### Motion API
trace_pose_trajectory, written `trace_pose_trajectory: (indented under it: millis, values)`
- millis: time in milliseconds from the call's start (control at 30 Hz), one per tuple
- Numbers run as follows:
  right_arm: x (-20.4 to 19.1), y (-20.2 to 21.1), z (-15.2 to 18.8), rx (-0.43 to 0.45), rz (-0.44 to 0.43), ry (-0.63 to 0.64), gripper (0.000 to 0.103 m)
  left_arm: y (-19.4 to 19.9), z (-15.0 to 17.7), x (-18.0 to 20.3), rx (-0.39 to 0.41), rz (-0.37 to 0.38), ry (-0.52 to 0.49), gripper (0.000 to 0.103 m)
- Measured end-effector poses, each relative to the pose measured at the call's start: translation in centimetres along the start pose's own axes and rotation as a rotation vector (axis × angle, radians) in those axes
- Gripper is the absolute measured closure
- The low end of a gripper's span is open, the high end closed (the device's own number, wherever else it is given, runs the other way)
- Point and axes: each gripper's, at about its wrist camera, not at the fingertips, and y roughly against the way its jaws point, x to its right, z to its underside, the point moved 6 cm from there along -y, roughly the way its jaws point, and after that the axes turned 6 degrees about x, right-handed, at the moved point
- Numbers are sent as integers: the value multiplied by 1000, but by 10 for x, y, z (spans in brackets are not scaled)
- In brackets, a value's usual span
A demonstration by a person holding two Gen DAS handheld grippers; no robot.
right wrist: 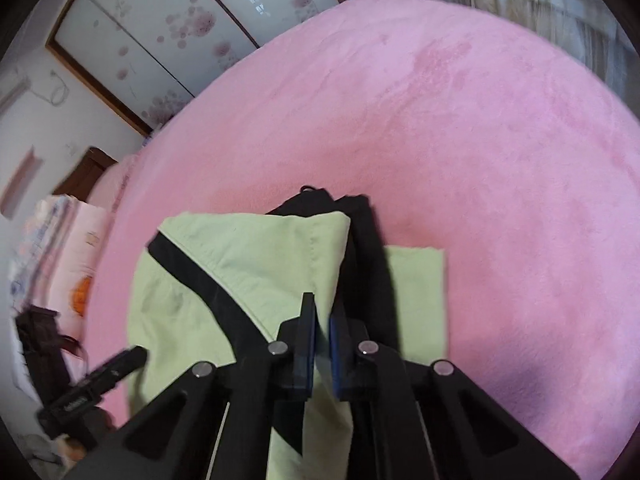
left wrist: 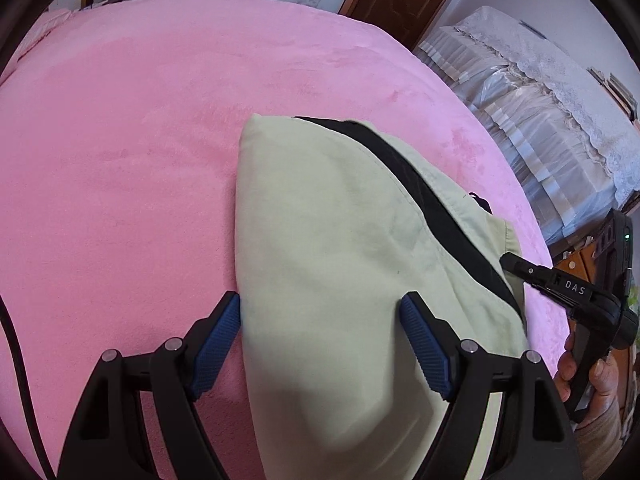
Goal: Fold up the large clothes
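Meanwhile, left gripper [left wrist: 320, 312] spread over soft green garment [left wrist: 340, 240]; right gripper [right wrist: 322, 316] pressed together.

Black left gripper [left wrist: 320, 312], ribbed blue pads [left wrist: 426, 350], silver pivot screws, right gripper [right wrist: 322, 320] marked "DAS", beige sleeve [left wrist: 600, 444]

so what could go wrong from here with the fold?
1. The right tongs look nearly shut above the garment; whether they pinch cloth is unclear, so a pull may snag a layer and undo the fold.
2. The left tongs stand open astride the garment's edge; dropping would crease it.
3. The plush pink blanket may drag the bottom layer if the stack is slid.
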Motion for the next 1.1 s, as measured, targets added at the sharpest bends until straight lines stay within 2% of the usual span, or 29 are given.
trace_pose_trajectory:
  millis: [33,100,200,333,433,600,833,933,967,1033,1100]
  values:
    - [-2,2,-1,17,64,54,100,1,0,2,7,-5,-15,24]
    - [-4,0,-3,20,134,115,100,-1,1,5,6,-19,-48,25]
    - [6,-13,3,0,183,119,102,-10,6,3,-22,-37,-50,27]
    - [40,-31,20,-59,277,86,103,-19,11,-7,-48,-29,-15,27]
    - [53,-25,24,-50,261,62,103,-16,11,-10,-41,-31,-34,27]
    - [45,2,18,5,255,70,103,-9,12,-7,-39,-44,-66,27]
    - [10,53,5,69,202,93,102,14,4,2,-65,-54,-51,26]
    - [-9,76,-3,84,150,88,102,40,-5,9,-29,-52,-56,23]
    - [-14,84,-6,84,131,87,100,49,-7,10,-14,-60,-61,18]
    - [-26,101,-9,96,100,90,87,72,-14,16,29,-101,-80,10]
    - [-41,121,-10,116,65,100,54,92,-19,21,55,-129,-92,9]
